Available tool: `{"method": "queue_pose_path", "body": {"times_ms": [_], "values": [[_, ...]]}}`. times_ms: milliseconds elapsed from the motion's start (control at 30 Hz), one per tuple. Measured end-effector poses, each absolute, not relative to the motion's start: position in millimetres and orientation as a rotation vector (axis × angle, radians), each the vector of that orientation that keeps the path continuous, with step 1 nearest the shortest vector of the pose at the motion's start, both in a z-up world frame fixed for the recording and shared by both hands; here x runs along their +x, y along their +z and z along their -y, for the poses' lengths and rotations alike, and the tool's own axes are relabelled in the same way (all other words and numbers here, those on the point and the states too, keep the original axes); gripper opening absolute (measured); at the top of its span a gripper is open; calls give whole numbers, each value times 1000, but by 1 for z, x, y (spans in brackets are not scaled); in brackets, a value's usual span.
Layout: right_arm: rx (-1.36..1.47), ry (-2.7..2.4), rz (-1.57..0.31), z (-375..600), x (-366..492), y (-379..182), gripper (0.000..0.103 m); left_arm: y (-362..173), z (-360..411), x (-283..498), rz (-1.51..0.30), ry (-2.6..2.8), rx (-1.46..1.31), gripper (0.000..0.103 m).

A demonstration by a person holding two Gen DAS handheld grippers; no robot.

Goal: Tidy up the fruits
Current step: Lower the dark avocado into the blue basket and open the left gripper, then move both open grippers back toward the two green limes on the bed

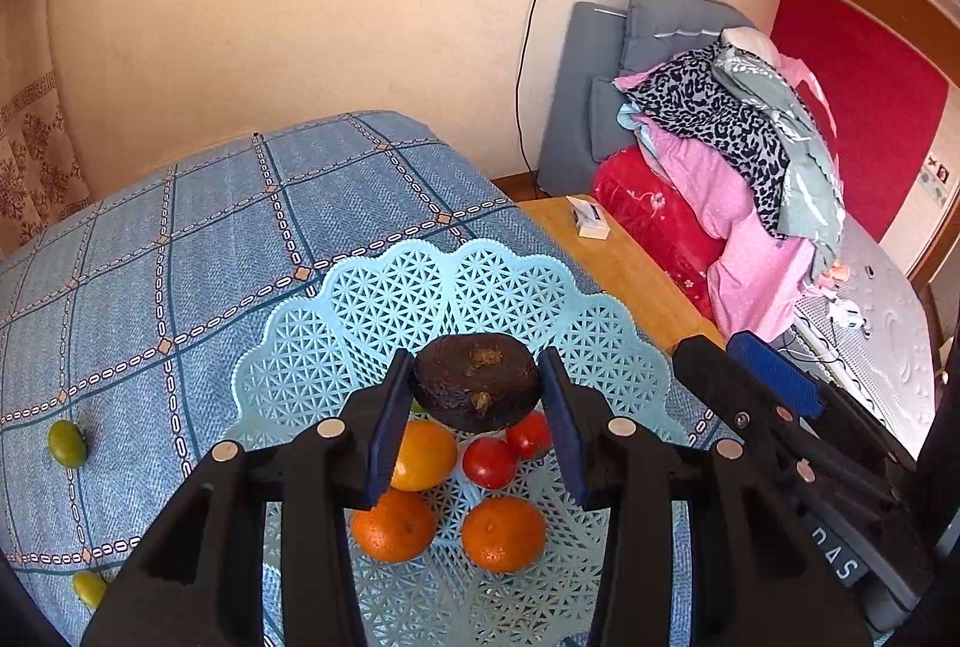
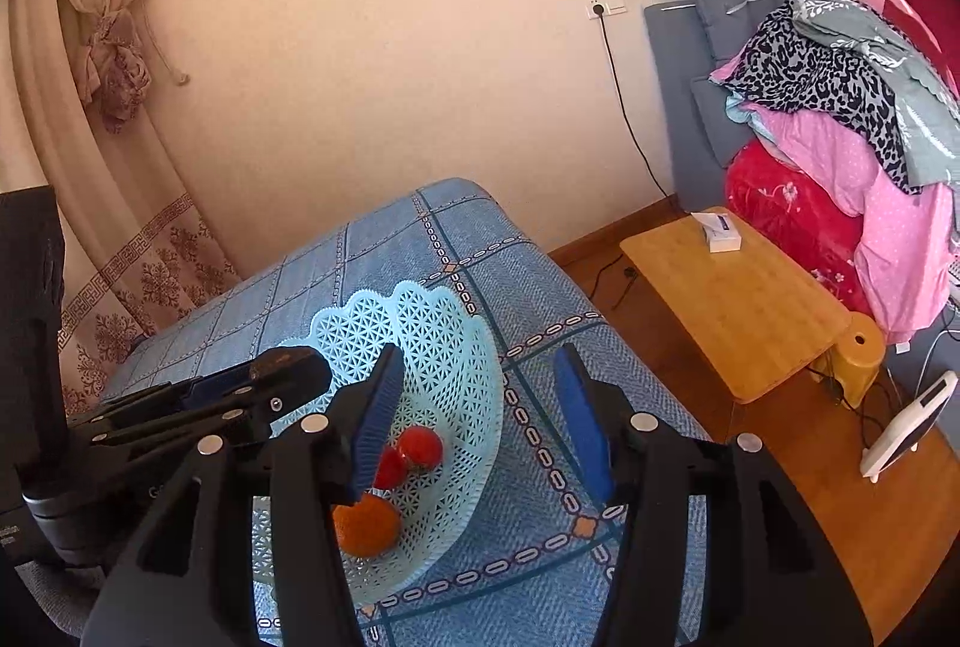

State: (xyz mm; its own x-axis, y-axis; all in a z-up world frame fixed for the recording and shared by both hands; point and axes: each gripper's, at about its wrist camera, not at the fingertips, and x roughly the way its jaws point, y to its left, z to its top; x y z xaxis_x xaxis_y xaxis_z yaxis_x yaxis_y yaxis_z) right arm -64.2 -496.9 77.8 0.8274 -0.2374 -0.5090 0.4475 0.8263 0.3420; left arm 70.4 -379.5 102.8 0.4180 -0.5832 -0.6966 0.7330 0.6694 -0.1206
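Fruit in transit: a dark brown, rough-skinned round fruit (image 1: 477, 383) is clamped between the blue pads of the left gripper (image 1: 477, 410) above the pale blue lattice plastic basket (image 1: 372, 299), over the oranges (image 1: 503, 533) and red tomatoes (image 1: 489, 461) already in it. Step judged: placing; next calls for lowering into the basket and releasing. Right gripper (image 2: 480, 419) stands open and empty beside the basket; two small green fruits (image 1: 67, 443) lie on the blue checked cloth (image 1: 210, 227) left of the basket.

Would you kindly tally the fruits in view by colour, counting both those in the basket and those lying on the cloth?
Orange: 2
Yellow-orange: 1
Red: 2
Green, on the cloth: 2
Dark brown, between the left tongs: 1
Total: 8
A green sliver behind the left tongs may be one more.
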Motion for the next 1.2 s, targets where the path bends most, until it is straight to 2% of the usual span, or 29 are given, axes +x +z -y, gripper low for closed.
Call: {"method": "queue_pose_path", "body": {"times_ms": [67, 300, 467, 567, 633, 767, 833, 1200], "values": [[469, -382, -466, 497, -65, 78, 54, 105, 377, 73, -766, -811, 205, 61], [465, -378, -464, 493, -66, 80, 58, 107, 362, 81, -769, -770, 181, 62], [444, -377, -463, 487, -65, 83, 64, 107, 351, 85, -769, -715, 176, 76], [433, -378, -460, 484, -65, 84, 67, 107, 343, 85, -761, -694, 177, 77], [431, -382, -459, 482, -64, 84, 75, 107, 337, 84, -751, -679, 180, 77], [417, -383, -460, 479, -64, 85, 78, 108, 327, 79, -712, -635, 204, 77], [411, -382, -457, 477, -64, 85, 88, 107, 322, 76, -689, -606, 224, 84], [319, -378, -451, 456, -60, 90, 93, 105, 300, 66, -635, -499, 281, 85]]}}
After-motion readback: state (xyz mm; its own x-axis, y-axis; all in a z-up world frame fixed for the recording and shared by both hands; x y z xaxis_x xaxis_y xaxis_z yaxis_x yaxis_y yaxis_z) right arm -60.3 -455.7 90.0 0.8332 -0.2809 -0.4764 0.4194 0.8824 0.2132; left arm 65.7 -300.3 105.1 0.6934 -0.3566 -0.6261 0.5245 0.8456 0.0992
